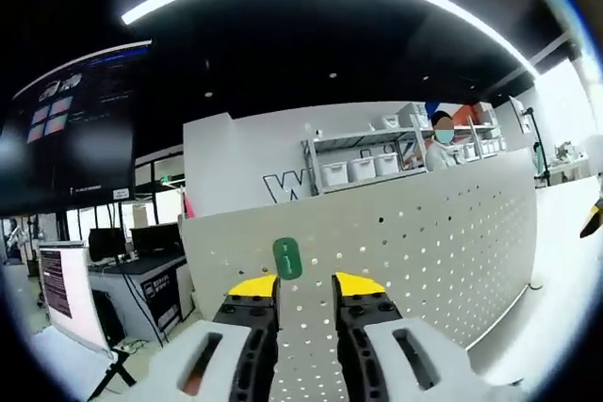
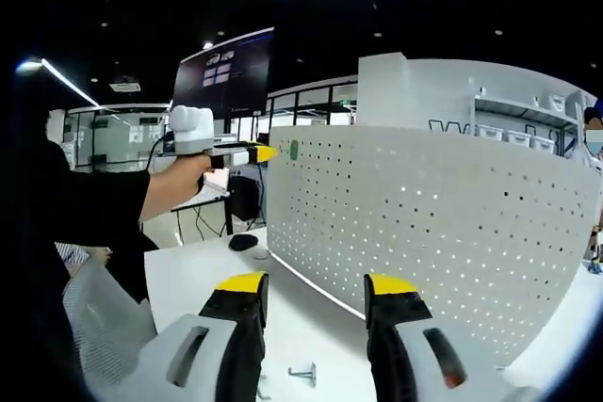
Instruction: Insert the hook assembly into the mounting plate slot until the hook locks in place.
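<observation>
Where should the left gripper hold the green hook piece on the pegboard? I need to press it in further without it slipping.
Judging by its pose, grip the green hook piece by its two long side edges, coming straight at the pegboard face. It stands upright and narrow against the panel, directly ahead of the left gripper, whose jaws stand open either side of it.

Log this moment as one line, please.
left gripper: open, facing green hook on pegboard | right gripper: open, empty, over table
</observation>
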### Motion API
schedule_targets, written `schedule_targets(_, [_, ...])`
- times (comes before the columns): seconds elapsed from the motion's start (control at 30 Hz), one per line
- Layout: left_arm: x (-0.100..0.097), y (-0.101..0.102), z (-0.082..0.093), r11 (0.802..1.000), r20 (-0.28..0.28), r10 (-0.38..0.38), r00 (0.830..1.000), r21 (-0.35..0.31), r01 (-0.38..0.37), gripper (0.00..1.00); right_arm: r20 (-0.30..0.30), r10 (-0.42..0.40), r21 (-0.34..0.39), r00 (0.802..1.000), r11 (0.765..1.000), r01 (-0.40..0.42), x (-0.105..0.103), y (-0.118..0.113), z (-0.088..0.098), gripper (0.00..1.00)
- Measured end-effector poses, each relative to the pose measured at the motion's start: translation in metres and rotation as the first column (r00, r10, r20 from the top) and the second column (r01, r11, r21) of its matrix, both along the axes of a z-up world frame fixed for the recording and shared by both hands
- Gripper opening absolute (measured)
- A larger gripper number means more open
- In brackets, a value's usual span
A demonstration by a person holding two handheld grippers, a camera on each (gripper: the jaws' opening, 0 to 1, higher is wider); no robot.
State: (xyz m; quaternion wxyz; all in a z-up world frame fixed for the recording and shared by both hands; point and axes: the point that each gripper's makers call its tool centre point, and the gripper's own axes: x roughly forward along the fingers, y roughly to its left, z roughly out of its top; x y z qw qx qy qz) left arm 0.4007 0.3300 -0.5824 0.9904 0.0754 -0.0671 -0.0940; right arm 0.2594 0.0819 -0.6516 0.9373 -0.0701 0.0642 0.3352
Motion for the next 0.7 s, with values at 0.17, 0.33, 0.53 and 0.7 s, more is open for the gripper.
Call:
schedule_targets(0.17, [-0.030,0.006,0.000,1.000,-0.001,-0.005,1.000,-0.013,0.005,0.25,0.017,0.027,-0.007,0.999,1.000,-0.027,-0.002,0.007,0.003,0.38])
schedule_targets(0.33, [-0.070,0.008,-0.008,0.999,-0.010,-0.016,1.000,-0.036,0.016,0.26,0.011,0.045,-0.010,0.999,0.999,-0.045,-0.006,0.012,-0.001,0.38])
schedule_targets(0.53, [-0.110,0.004,-0.024,0.999,-0.028,-0.031,0.999,-0.031,0.031,0.26,-0.006,0.074,-0.027,0.997,0.997,-0.074,-0.010,0.019,-0.010,0.38])
schedule_targets(0.7, [-0.134,0.003,-0.036,0.999,-0.044,-0.038,0.998,-0.038,0.036,0.27,-0.006,0.109,-0.044,0.994,0.993,-0.109,-0.013,0.033,-0.011,0.37])
